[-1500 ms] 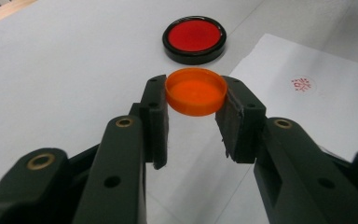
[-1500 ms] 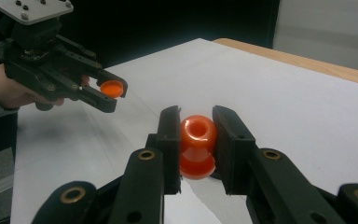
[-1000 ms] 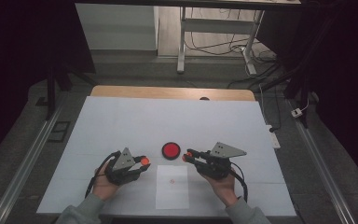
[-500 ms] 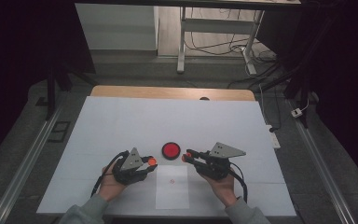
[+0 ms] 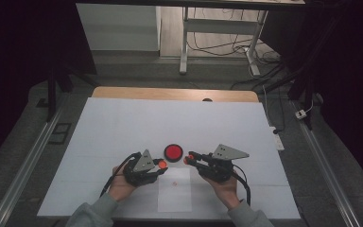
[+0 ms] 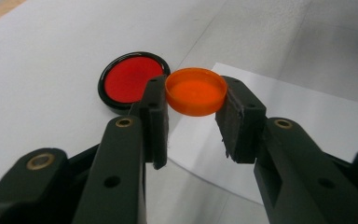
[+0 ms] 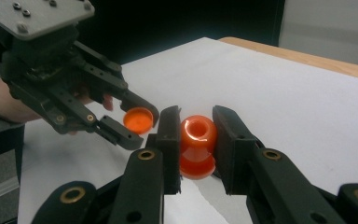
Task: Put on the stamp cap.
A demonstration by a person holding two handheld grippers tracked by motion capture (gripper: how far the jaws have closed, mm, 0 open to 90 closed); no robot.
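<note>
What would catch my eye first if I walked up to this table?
Probably the bright orange against the white table: the left tool grips a small orange cap by its rim, and the right tool grips a little orange bottle, the two nearly facing each other. Just behind them on the table lies a red disc with a black rim.

Red disc (image 5: 173,152) between grippers' tips
</note>
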